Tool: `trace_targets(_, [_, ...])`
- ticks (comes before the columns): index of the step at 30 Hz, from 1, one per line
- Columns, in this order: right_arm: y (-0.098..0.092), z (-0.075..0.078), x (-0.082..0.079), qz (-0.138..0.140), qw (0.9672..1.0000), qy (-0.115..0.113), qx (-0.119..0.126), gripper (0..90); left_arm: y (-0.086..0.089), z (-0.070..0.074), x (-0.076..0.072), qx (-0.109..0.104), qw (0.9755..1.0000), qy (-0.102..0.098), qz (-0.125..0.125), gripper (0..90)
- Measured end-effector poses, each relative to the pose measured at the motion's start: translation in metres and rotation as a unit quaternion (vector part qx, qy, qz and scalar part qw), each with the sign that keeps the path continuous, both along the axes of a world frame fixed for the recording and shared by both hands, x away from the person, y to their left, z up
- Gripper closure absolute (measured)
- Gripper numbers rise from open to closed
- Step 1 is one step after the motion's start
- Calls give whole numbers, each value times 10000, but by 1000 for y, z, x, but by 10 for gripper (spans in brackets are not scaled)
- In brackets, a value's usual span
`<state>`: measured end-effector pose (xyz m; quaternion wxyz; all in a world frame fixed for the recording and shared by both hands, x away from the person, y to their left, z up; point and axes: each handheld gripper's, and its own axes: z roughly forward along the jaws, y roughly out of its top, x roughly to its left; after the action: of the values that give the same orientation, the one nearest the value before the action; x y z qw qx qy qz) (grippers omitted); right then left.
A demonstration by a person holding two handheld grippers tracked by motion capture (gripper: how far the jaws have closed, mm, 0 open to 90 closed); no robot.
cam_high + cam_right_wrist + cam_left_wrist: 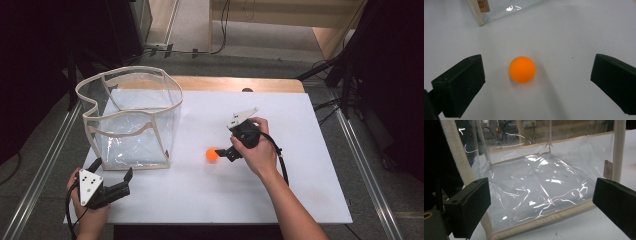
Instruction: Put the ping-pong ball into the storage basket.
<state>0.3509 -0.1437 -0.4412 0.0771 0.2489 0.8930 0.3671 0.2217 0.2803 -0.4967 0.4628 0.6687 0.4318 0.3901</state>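
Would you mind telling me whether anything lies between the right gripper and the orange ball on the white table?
Nothing visible does. The orange ball rests on bare white table ahead of the right gripper, whose jaws stand wide open on either side of it. The clear bag stands off to the side, apart from the ball.

Orange ball (522,69), plain, no pattern. Clear plastic bag (135,120) with cream trim (glare streaks on it). White worktop (300,190), wood edge at back. Black jaws on both hand-held grippers, grey plates.
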Motion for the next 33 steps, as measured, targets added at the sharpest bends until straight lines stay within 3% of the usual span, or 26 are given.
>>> trace_targets(33, [27, -21, 10, 367, 9970, 485, -485, 0, -2, 0, 0, 73, 10000, 5, -42, 21])
